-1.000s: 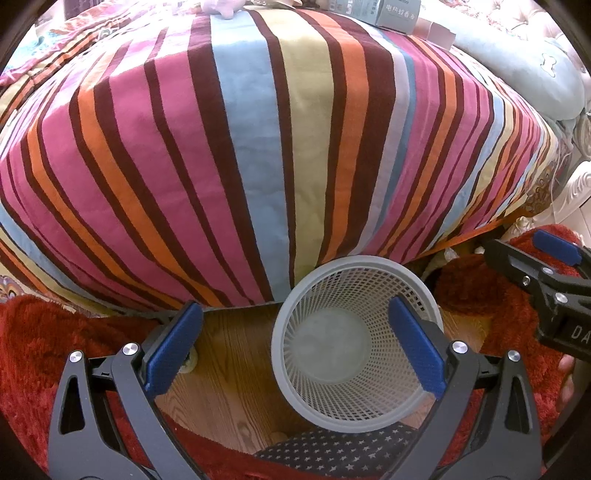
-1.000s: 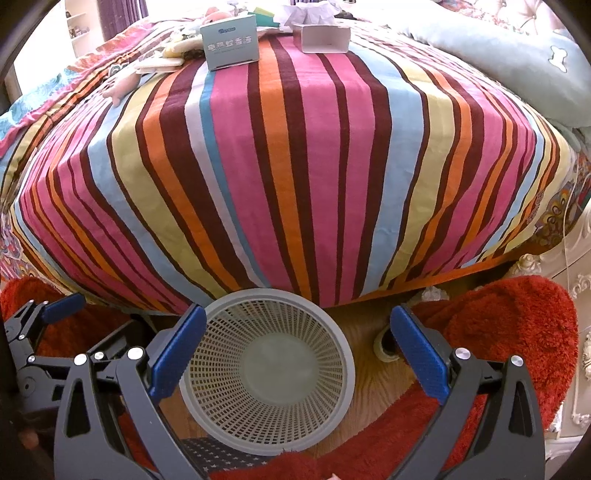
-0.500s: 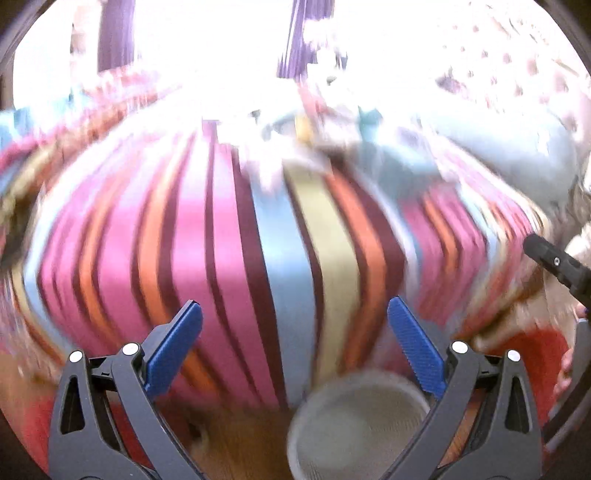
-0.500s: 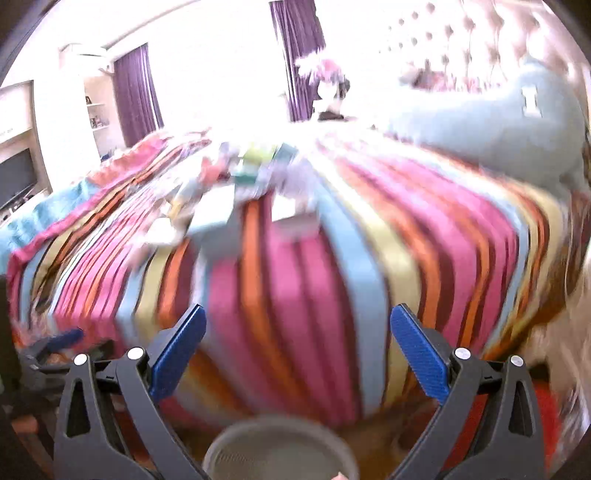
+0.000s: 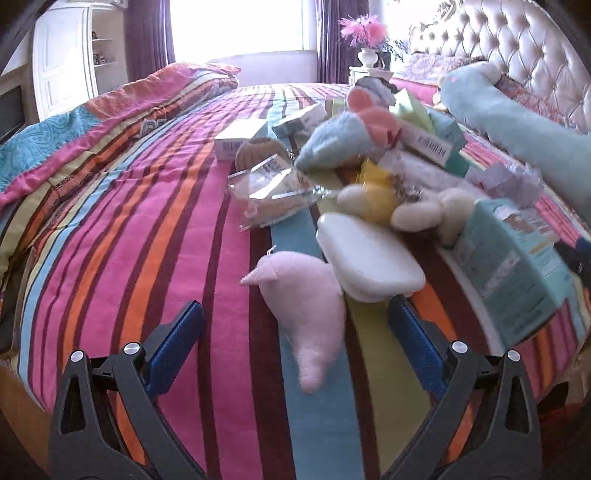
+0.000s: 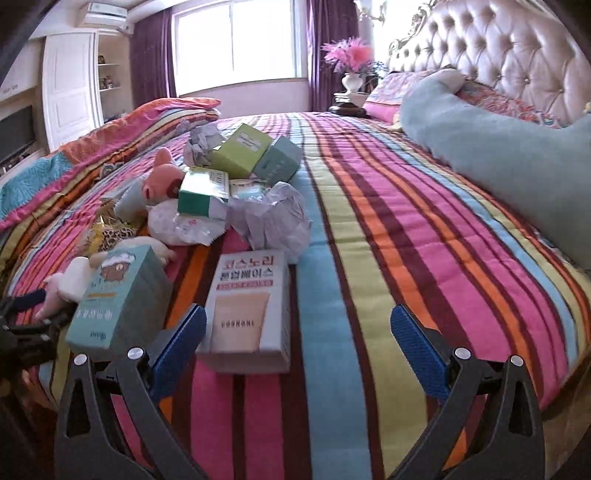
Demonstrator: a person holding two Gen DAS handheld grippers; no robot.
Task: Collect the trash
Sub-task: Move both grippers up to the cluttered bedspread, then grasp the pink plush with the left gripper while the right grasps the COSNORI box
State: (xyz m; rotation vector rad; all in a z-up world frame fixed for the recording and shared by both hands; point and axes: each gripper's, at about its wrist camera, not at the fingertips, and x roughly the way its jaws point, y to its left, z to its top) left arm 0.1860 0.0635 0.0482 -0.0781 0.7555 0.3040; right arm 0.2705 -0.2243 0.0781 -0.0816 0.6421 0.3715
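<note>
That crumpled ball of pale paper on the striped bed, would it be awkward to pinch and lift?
Probably not. The crumpled pale paper ball looks light and airy, so it should squash between the fingers rather than slip. Its creased folds offer grip, though pushing might roll it along the striped bedspread.

A wide bed under a striped multicoloured quilt (image 6: pixel 388 236) carries cardboard boxes (image 6: pixel 247 310), crumpled paper (image 6: pixel 273 218) (pale lilac) and plush toys (image 5: pixel 306 306).

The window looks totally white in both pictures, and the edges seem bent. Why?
Left wrist view: the window is blown out by backlight and the bedspread stripes bow from fisheye distortion. Right wrist view: the same glare, milder, with dark corners.
</note>
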